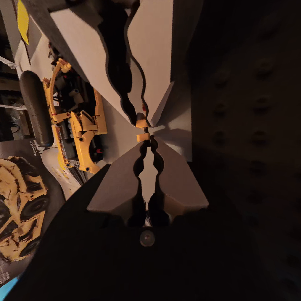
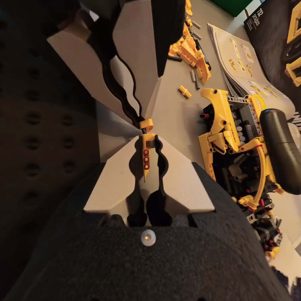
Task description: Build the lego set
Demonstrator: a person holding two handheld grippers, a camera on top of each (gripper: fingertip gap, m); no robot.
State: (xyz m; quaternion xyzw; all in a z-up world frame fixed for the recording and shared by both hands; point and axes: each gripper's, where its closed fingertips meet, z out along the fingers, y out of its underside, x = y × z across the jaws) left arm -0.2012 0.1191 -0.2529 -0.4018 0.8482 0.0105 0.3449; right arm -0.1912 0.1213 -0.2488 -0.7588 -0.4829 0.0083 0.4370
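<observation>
My left gripper (image 1: 148, 140) is shut on a small yellow connector (image 1: 143, 137). My right gripper (image 2: 147, 138) is shut on a thin yellow panel piece with three red pins (image 2: 146, 158). The two grippers meet tip to tip above the table. A short black axle (image 1: 145, 129) joins the two held pieces. The right wrist view shows the left gripper (image 2: 140, 121) coming from the top with its connector (image 2: 146, 125). The left wrist view shows the right gripper (image 1: 142, 121) coming from above. The partly built yellow car (image 2: 236, 146) lies on the table beside them.
A black tyre (image 2: 280, 149) rests on the car. An open instruction booklet (image 2: 236, 57), the set's box (image 2: 276, 40), a pile of yellow parts (image 2: 192, 53), a loose yellow connector (image 2: 184, 92) and grey axles (image 2: 194, 79) lie beyond. A dark studded panel (image 2: 40, 130) stands alongside. My two grippers' fingertips are within a few centimetres of each other.
</observation>
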